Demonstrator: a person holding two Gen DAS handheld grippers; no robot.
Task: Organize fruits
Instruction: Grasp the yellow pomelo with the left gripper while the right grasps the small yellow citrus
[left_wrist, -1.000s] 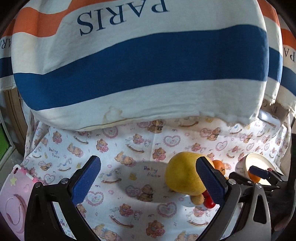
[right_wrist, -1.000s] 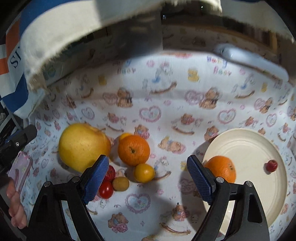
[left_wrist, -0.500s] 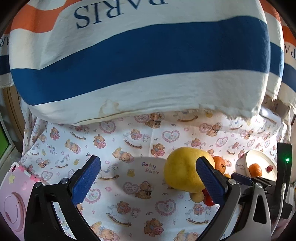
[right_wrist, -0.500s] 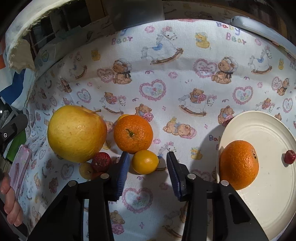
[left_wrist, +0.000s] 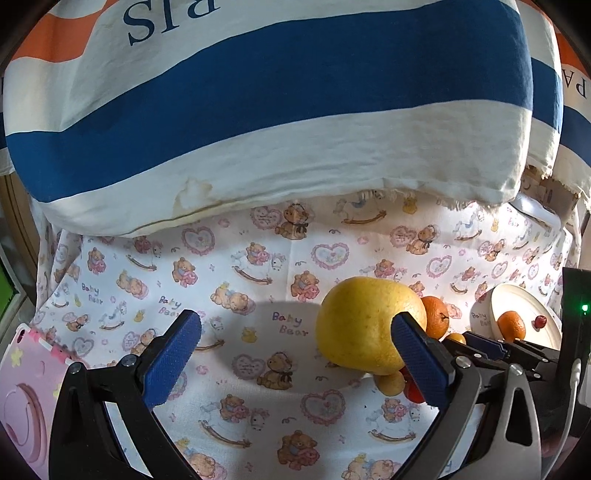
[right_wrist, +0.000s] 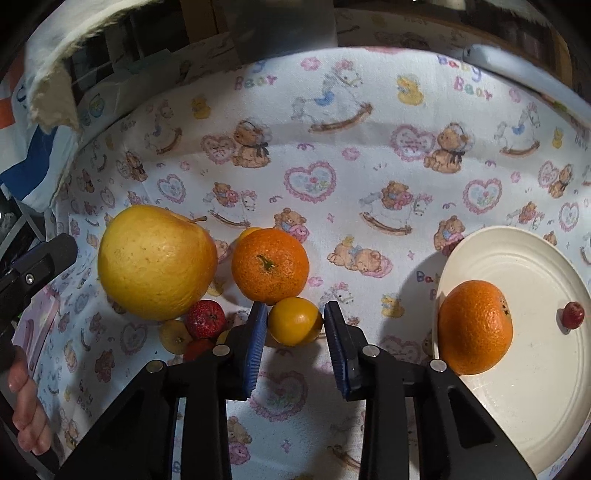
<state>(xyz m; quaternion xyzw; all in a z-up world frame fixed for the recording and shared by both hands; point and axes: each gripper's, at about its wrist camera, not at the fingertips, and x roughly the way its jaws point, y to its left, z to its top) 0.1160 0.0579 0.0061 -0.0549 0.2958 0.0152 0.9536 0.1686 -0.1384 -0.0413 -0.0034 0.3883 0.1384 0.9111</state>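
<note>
On the bear-print cloth lie a large yellow fruit (right_wrist: 157, 262), a mandarin (right_wrist: 269, 264), a small yellow fruit (right_wrist: 293, 321) and a small red fruit (right_wrist: 205, 319). My right gripper (right_wrist: 295, 314) is closing on the small yellow fruit, and both blue pads touch its sides. At the right, a cream plate (right_wrist: 535, 387) holds a second mandarin (right_wrist: 474, 326) and a tiny red fruit (right_wrist: 572, 314). My left gripper (left_wrist: 295, 325) hovers open over bare cloth, with the large yellow fruit (left_wrist: 365, 325) just behind its right finger.
A big blue, white and orange striped cushion (left_wrist: 258, 110) overhangs the back of the cloth. A pink case (left_wrist: 22, 398) lies at the left edge. A person's fingers (right_wrist: 26, 406) grip the left tool's handle. A pale blue object (right_wrist: 517, 62) rests at the far right.
The right gripper came down close to the fruit cluster, and its jaws went from wide apart to tight around the small yellow fruit. The left gripper stayed open and barely moved.
</note>
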